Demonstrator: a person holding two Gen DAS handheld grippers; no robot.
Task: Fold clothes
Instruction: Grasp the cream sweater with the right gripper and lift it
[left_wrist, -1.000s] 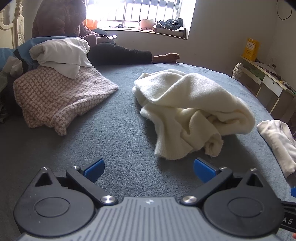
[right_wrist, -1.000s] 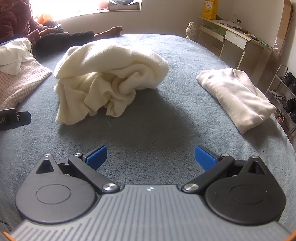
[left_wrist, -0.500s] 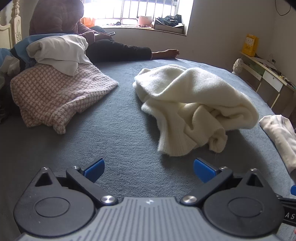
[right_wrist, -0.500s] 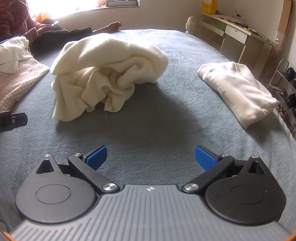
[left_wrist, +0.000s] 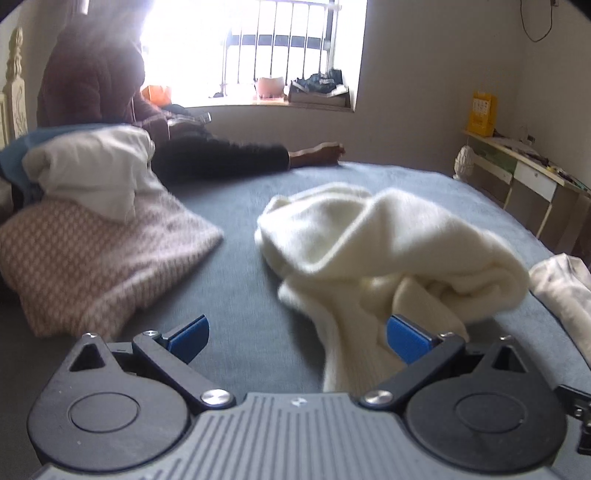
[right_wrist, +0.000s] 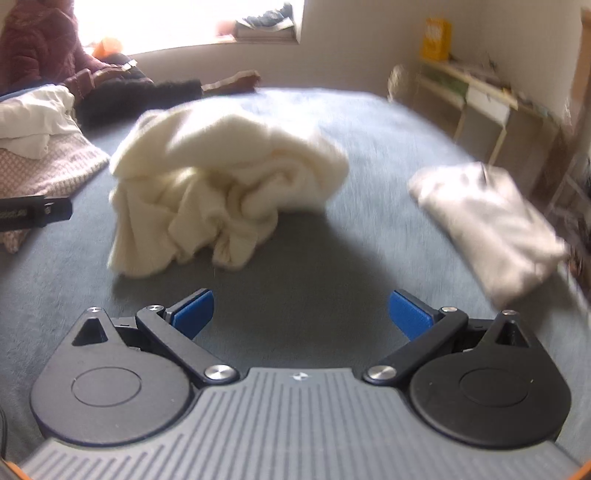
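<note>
A crumpled cream sweater (left_wrist: 388, 251) (right_wrist: 221, 184) lies in a heap on the grey-blue bed (left_wrist: 236, 295) (right_wrist: 332, 258). My left gripper (left_wrist: 297, 338) is open, and the sweater's near hem reaches down between its blue pads. In the right wrist view my right gripper (right_wrist: 301, 314) is open over bare bed, a short way in front of the heap. Part of the left gripper (right_wrist: 35, 212) shows at the left edge of that view.
A folded whitish garment (right_wrist: 491, 225) (left_wrist: 561, 288) lies at the right near the bed's edge. A pink checked garment (left_wrist: 92, 262) with white clothes (left_wrist: 92, 166) on it is piled at the left. A person (left_wrist: 110, 110) sits at the far side. A desk (left_wrist: 524, 177) stands at the right.
Both grippers have moved forward toward the cream sweater. Its hem now lies between the left gripper's pads. Both stay open.
</note>
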